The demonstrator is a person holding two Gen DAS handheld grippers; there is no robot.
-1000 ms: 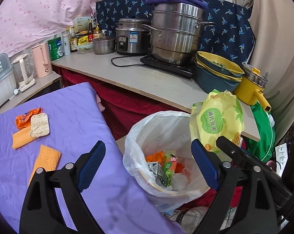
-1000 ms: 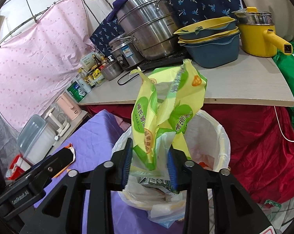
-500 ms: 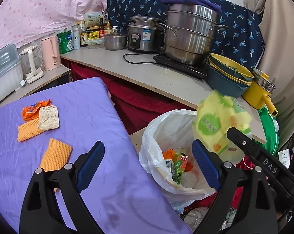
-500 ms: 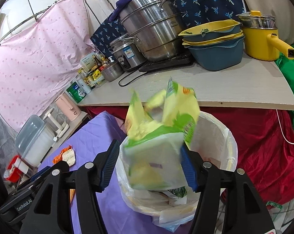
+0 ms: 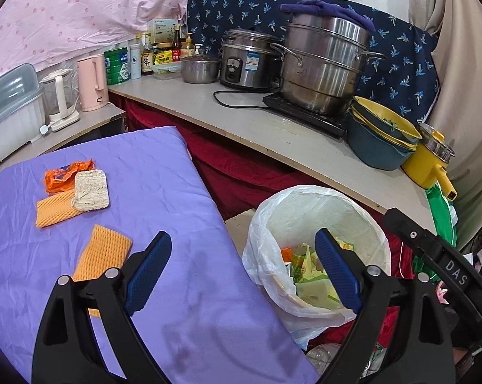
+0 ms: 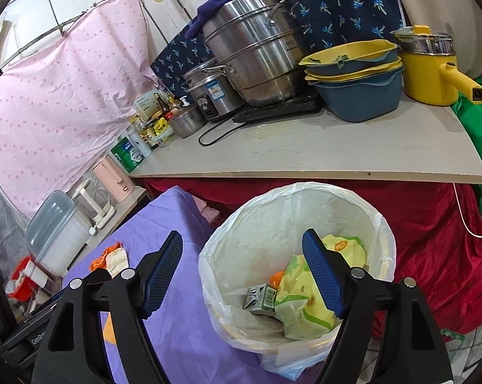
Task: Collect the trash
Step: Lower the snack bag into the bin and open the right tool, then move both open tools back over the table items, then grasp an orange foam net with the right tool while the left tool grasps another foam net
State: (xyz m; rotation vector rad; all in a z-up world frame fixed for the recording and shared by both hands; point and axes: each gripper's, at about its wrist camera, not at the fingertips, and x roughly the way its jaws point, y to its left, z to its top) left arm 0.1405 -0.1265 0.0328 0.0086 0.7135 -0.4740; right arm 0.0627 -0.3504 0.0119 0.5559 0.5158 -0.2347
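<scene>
A white-lined trash bin [image 6: 381, 236] stands beside the purple-covered table [image 5: 164, 172]. The yellow-green snack bag [image 6: 308, 307] lies inside the bin with a small carton [image 6: 261, 297]; it also shows in the left wrist view [image 5: 311, 275]. My right gripper [image 6: 242, 275] is open and empty above the bin's rim. My left gripper [image 5: 242, 268] is open and empty over the table's right edge. On the table lie an orange wrapper [image 5: 65, 174], a beige sponge [image 5: 91, 190] and two orange foam pieces [image 5: 55, 212] [image 5: 105, 251].
A counter [image 5: 273, 131] behind holds steel pots [image 5: 324, 67], a rice cooker [image 5: 247, 60], stacked bowls [image 5: 378, 140], a yellow pot [image 5: 429, 163], bottles and kettles [image 5: 92, 83]. Red cloth [image 6: 433, 224] hangs below the counter. A green bag [image 6: 477, 134] sits at the right.
My right gripper opened and let go of the yellow-green bag, which fell into the bin. My left gripper shifted left, bringing more of the table into view.
</scene>
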